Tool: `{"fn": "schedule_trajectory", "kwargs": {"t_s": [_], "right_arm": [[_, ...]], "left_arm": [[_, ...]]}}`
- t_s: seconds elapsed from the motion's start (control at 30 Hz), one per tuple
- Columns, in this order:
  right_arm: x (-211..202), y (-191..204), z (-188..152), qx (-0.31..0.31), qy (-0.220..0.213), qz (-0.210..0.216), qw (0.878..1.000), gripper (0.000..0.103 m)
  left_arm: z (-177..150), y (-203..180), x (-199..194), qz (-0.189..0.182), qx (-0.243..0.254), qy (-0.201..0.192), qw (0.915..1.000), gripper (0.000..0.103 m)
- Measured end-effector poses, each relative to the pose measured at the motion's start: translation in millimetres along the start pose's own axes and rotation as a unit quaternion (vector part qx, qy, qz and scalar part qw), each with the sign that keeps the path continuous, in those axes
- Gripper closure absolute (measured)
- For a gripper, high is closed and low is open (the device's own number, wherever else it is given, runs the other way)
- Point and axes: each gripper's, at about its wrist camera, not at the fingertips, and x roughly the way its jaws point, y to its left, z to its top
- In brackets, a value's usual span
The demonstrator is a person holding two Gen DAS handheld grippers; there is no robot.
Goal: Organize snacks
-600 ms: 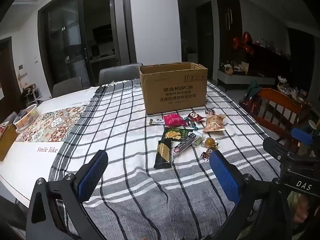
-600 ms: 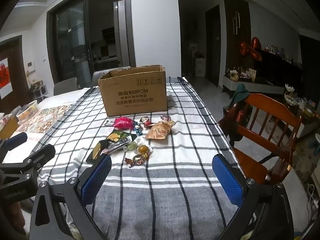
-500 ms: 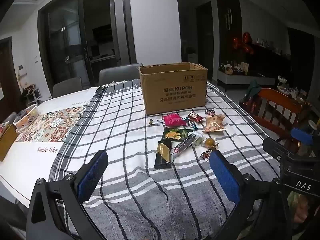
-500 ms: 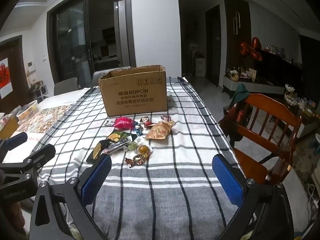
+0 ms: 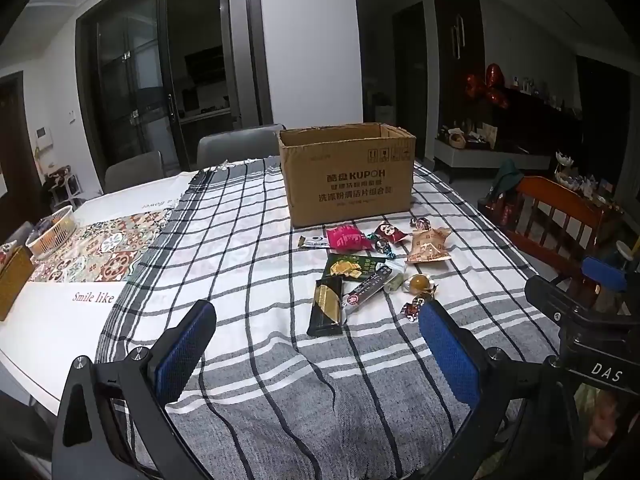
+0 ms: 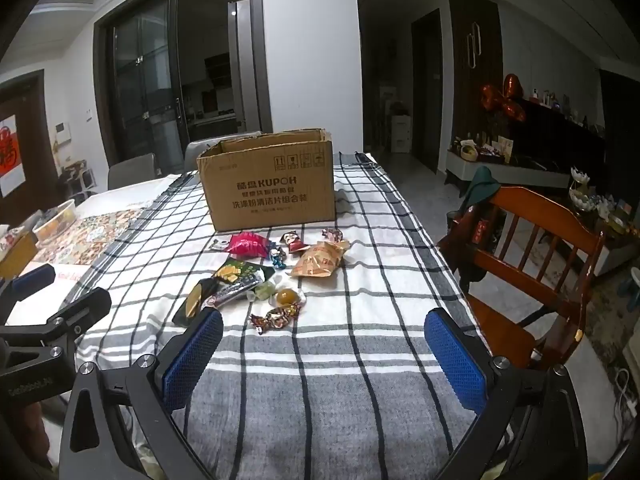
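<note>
Nothing's been sorted yet as far as I can see. The whole pile of snacks (image 5: 372, 268) sits on the checked cloth (image 5: 248, 240) right in front of the cardboard box (image 5: 347, 174), none visibly inside, though the box's inside is hidden from here. The pink packet (image 5: 346, 237) lies nearest the box, the dark bar (image 5: 326, 310) farthest from it. Left gripper (image 5: 316, 354) hangs wide open, holding nothing, short of the pile. Right gripper (image 6: 324, 354) is the same: spread wide, empty, touching nothing. So basically everything's left to do.
</note>
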Motion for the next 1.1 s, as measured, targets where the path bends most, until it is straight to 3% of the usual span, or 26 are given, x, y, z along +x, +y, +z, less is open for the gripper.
{"fn": "schedule_trajectory", "kwargs": {"t_s": [1.1], "right_arm": [[0.6,0.1,0.2,0.001,0.002,0.001,1.000,0.001]], "left_arm": [[0.1,0.7,0.6,-0.001,-0.001,-0.003,1.0000,0.000]]}}
